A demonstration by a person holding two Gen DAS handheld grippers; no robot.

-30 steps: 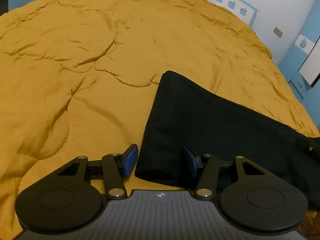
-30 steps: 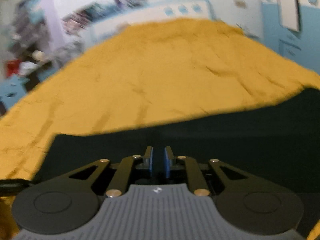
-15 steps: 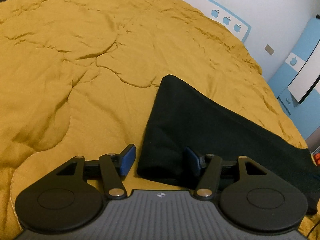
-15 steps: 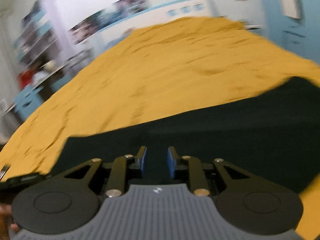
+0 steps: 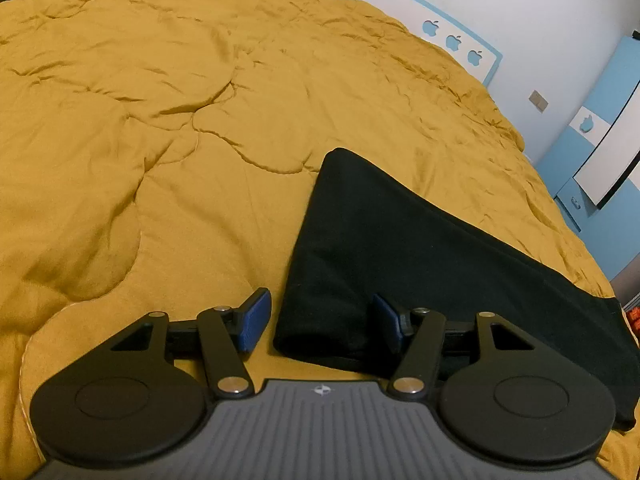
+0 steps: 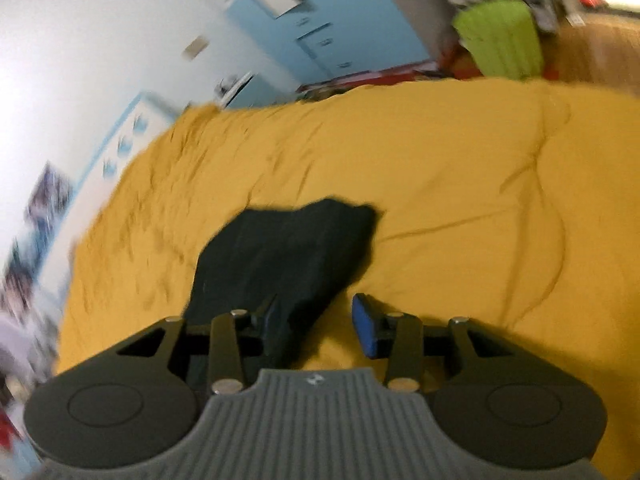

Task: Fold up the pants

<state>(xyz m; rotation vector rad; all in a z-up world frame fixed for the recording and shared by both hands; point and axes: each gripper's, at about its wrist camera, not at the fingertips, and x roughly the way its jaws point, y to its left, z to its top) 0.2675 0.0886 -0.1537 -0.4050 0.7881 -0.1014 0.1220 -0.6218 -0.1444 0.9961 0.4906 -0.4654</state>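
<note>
Black pants (image 5: 420, 264) lie in a long flat band on a yellow quilt (image 5: 160, 140) covering a bed, with one end near the left gripper (image 5: 320, 322) and the rest running off to its right. The left gripper's jaws stand wide open and hold nothing; one blue pad rests over bare quilt and the other over the cloth, so the near corner of the pants sits in the gap between them. In the right wrist view (blurred, and tilted toward a blue cabinet (image 6: 320, 40) and white wall (image 6: 80, 40)) the right gripper (image 6: 320, 320) hovers over the other end of the pants (image 6: 280, 256), its jaws likewise open and empty, with a dark edge of cloth lying between them toward the left-hand pad. Judging by the layout, the garment has been halved lengthwise and the step in hand is taking hold of an end for the next fold. To do it well, each gripper would best come down square onto a corner, pinch every layer at once without catching the quilt beneath, and lift both corners level, so the edges meet evenly and the soft cloth does not bunch.
</note>
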